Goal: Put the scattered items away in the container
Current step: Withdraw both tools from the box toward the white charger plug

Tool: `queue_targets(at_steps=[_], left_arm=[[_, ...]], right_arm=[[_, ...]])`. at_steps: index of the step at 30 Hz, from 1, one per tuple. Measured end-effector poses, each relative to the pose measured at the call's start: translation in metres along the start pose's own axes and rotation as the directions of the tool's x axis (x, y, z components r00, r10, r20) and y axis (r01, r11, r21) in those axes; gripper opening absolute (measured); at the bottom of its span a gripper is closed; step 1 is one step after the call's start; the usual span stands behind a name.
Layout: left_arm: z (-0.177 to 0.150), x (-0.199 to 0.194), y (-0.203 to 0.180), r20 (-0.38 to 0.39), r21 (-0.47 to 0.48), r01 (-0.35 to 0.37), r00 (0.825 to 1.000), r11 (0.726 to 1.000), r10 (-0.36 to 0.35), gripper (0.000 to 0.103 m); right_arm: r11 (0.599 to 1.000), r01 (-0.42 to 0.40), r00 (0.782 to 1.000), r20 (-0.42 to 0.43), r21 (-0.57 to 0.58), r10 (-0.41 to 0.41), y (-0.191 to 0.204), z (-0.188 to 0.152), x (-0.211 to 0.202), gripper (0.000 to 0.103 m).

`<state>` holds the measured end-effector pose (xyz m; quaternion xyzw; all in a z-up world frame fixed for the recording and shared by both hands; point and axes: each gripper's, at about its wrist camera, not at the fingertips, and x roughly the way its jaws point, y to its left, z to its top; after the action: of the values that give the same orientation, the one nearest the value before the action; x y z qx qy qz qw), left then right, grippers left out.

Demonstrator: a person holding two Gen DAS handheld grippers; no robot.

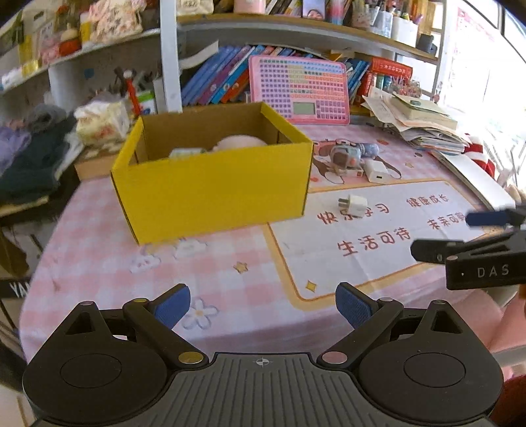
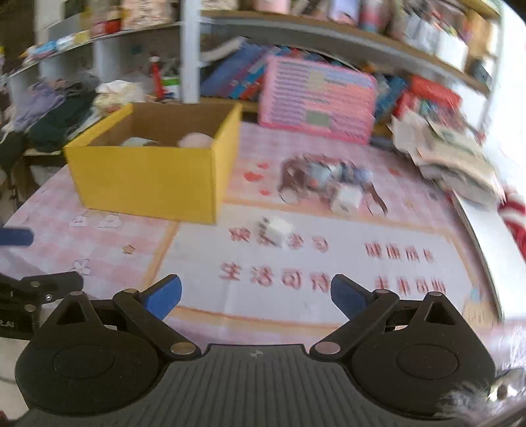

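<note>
- The room behind your work is crowded: shelving (image 1: 230, 29) full of boxes and books, a pink keyboard toy (image 1: 299, 88) leaning against it, a heap of papers (image 1: 420, 121) at the right, folded clothes (image 1: 36, 154) at the left.
- The table (image 1: 98, 236) wears a pink checked cloth with a printed mat; it lies flat and looks smooth.
- The yellow box (image 1: 210, 190) stands open on the left part of the table. Something pale pink and something whitish already lie inside, so you seem partway through.
- Left to tidy, by my reading: a blue-grey gadget (image 1: 351, 154), the white power block (image 1: 376, 170) touching it, and the small white plug adapter (image 1: 353, 204) alone on the mat near the box.
- Your left gripper (image 1: 263, 305) is spread wide and carries nothing.
- Your right gripper (image 2: 256, 295) is likewise wide apart and empty, pointing toward the plug adapter; its view is blurred.
</note>
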<state>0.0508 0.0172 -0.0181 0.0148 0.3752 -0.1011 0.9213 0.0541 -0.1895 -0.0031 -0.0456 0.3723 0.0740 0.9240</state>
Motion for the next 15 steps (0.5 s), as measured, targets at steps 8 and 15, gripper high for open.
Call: queue_targets(at_steps=[8, 15], left_arm=[[0.004, 0.01, -0.018, -0.049, 0.041, 0.034, 0.998, 0.999, -0.032, 0.097], [0.01, 0.021, -0.043, -0.06, 0.112, 0.115, 0.992, 0.987, -0.109, 0.097]], right_arm=[[0.997, 0.03, 0.998, -0.065, 0.067, -0.025, -0.018, -0.009, 0.002, 0.098], [0.999, 0.027, 0.998, -0.065, 0.029, -0.025, -0.026, -0.006, 0.006, 0.098]])
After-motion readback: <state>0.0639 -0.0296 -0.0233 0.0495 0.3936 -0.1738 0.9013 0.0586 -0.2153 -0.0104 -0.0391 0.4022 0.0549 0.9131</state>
